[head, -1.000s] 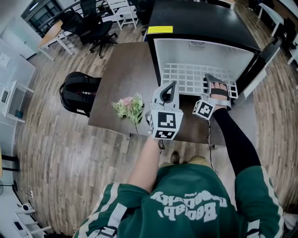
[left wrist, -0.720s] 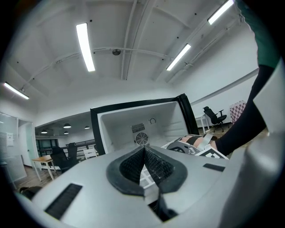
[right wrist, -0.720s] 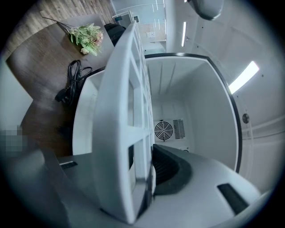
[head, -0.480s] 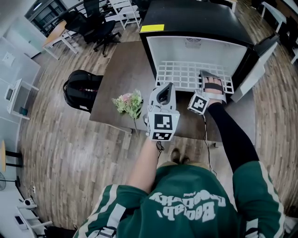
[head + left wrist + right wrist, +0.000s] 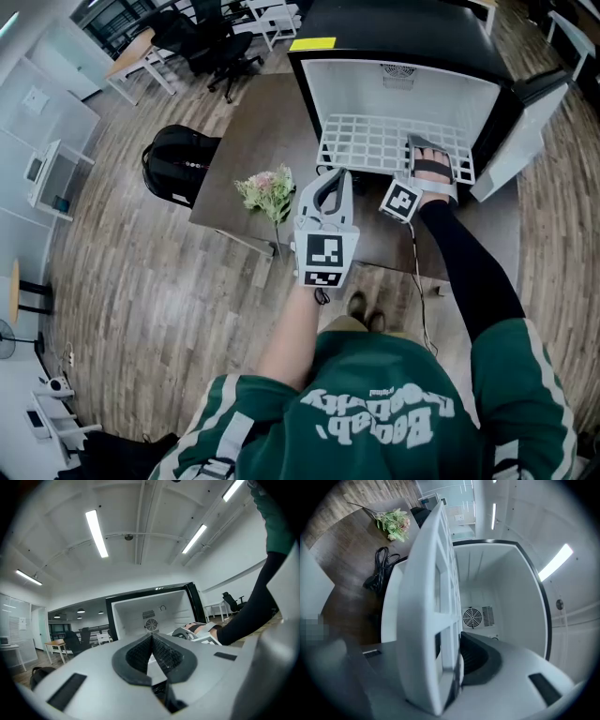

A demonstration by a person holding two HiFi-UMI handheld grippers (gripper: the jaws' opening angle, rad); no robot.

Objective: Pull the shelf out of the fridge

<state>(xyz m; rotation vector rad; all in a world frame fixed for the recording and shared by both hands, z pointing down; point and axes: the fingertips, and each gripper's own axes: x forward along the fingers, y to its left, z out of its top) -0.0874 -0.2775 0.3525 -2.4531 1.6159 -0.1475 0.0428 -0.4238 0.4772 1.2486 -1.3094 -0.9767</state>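
Right hand-held gripper [image 5: 433, 161] clamps shelf [image 5: 375, 145]; left hand-held gripper [image 5: 330, 180] closed, empty, beside flowers [image 5: 267, 192] on table [image 5: 253, 131].

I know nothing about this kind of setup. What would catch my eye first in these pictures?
An open black fridge stands on the far end of a table, with a white grid shelf in it. The right gripper is clamped on the shelf's front edge, and the left gripper hangs shut and empty nearer the person. A bunch of flowers lies on the table to the left.
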